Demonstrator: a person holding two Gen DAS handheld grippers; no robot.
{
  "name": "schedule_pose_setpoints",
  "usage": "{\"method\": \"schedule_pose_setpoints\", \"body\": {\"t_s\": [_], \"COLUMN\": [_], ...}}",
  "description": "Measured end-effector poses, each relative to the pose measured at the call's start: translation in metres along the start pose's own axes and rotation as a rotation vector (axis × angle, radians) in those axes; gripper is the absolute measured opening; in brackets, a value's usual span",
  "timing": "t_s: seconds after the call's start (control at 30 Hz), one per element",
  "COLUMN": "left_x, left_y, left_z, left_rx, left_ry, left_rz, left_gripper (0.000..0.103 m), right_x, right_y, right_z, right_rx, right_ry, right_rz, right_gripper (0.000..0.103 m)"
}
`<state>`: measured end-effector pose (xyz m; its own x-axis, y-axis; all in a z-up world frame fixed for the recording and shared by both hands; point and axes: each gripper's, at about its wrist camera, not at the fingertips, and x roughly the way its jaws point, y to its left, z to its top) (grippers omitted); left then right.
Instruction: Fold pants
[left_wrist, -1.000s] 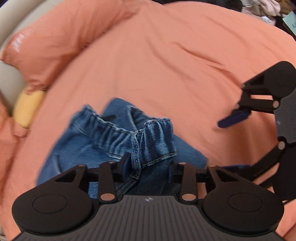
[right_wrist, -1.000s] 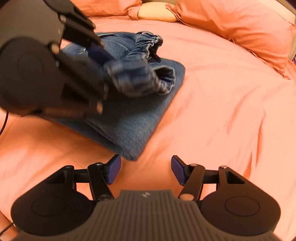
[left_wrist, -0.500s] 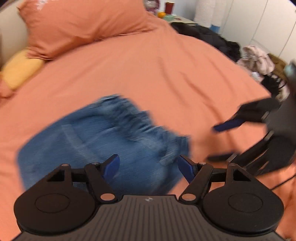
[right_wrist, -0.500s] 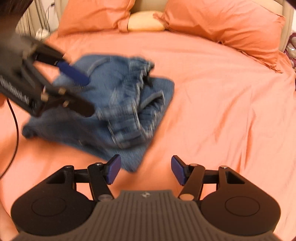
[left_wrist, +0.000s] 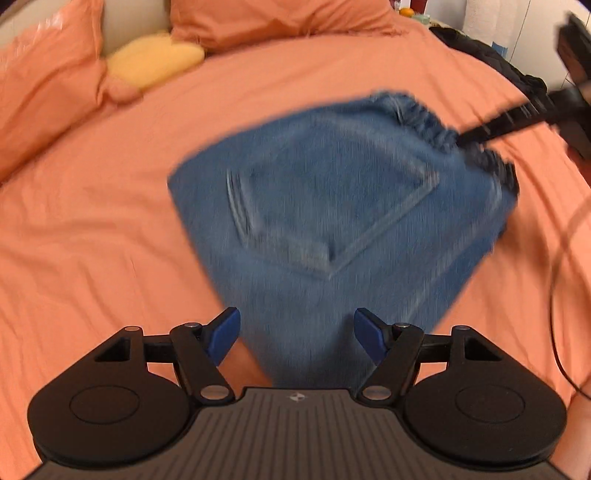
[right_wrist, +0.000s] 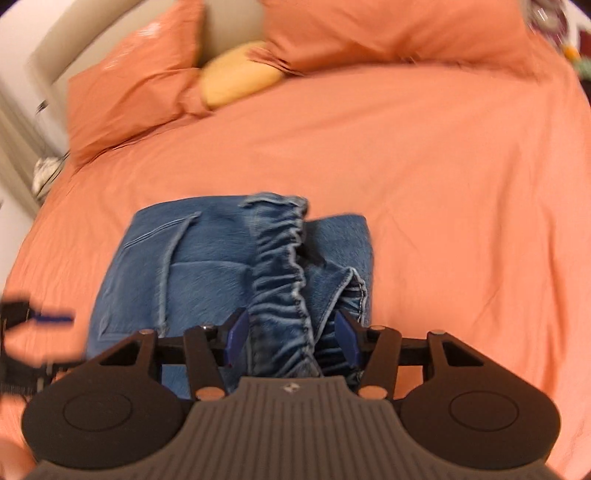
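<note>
Right gripper (right_wrist: 291, 341) straddling gathered waistband (right_wrist: 280, 266) of folded pants (right_wrist: 207, 258); jaws closing in, pads flanking the ridge, not clearly pressing yet. Waistband ridge running straight ahead of right gripper, along its pointing line. Left gripper (left_wrist: 295, 338) hanging released, nothing between pads, pants (left_wrist: 332, 206) lying ahead and slightly right (right gripper nearer the waistband). Orange bedsheet (right_wrist: 461, 184) lying soft, wrinkling; pillows (right_wrist: 388, 29) sitting far ahead.
</note>
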<state>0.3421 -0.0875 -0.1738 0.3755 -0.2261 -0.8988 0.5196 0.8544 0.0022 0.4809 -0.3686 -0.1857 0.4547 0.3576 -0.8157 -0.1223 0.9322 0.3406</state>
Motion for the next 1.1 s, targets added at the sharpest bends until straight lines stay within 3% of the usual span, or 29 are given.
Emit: {"method": "schedule_pose_setpoints", "body": {"t_s": [0.03,0.1,0.13,0.17,0.2,0.27,0.4,0.5,0.57,0.63,0.67,0.87,0.97,1.03,1.1], "left_x": [0.003,0.009,0.012,0.013,0.016,0.02,0.009,-0.001,-0.005,-0.003,-0.001,-0.009,-0.023,-0.037,-0.052], "left_y": [0.0,-0.002,-0.004,-0.007,-0.01,-0.017,-0.021,-0.021,-0.022,-0.023,-0.024,-0.026,-0.023,-0.017,-0.011], "left_z": [-0.01,-0.029,-0.037,-0.043,-0.048,-0.054,-0.055,-0.055,-0.059,-0.062,-0.066,-0.067,-0.061,-0.05,-0.038], "left_rx": [0.003,0.017,0.03,0.042,0.058,0.108,0.12,0.106,0.101,0.103,0.1,0.101,0.092,0.089,0.077], "left_ry": [0.013,0.039,0.049,0.057,0.069,0.079,0.048,0.022,0.017,0.037,0.053,0.072,0.08,0.04,-0.002], "left_rz": [-0.011,-0.028,-0.041,-0.047,-0.044,-0.022,0.002,0.007,0.009,0.009,0.013,0.005,-0.021,-0.028,-0.028], "left_gripper": [0.082,0.082,0.082,0.082,0.078,0.068,0.044,0.037,0.033,0.02,0.018,0.017,0.019,0.021,0.03], "right_x": [0.006,0.013,0.013,0.012,0.009,-0.004,-0.053,-0.085,-0.09,-0.084,-0.078,-0.027,-0.002,0.008,0.004], "right_y": [-0.003,-0.007,-0.007,-0.005,0.001,0.016,0.046,0.056,0.051,0.041,0.033,0.002,-0.001,-0.016,-0.031], "right_z": [0.001,0.001,0.001,0.002,0.004,0.01,0.018,0.008,-0.007,-0.025,-0.035,-0.076,-0.086,-0.089,-0.094], "right_rx": [0.036,0.106,0.137,0.142,0.117,0.039,-0.075,-0.124,-0.132,-0.12,-0.099,-0.016,-0.097,-0.045,0.024], "right_ry": [0.012,0.027,0.032,0.035,0.036,0.026,-0.047,-0.087,-0.078,-0.045,-0.025,0.06,0.097,0.134,0.129], "right_rz": [0.011,0.036,0.04,0.029,0.001,-0.05,-0.031,-0.046,-0.081,-0.114,-0.125,-0.177,-0.313,-0.305,-0.246], "right_gripper": [0.049,0.034,0.034,0.029,0.012,0.006,0.003,0.002,0.001,0.001,0.001,0.0,0.0,0.0,0.0]}}
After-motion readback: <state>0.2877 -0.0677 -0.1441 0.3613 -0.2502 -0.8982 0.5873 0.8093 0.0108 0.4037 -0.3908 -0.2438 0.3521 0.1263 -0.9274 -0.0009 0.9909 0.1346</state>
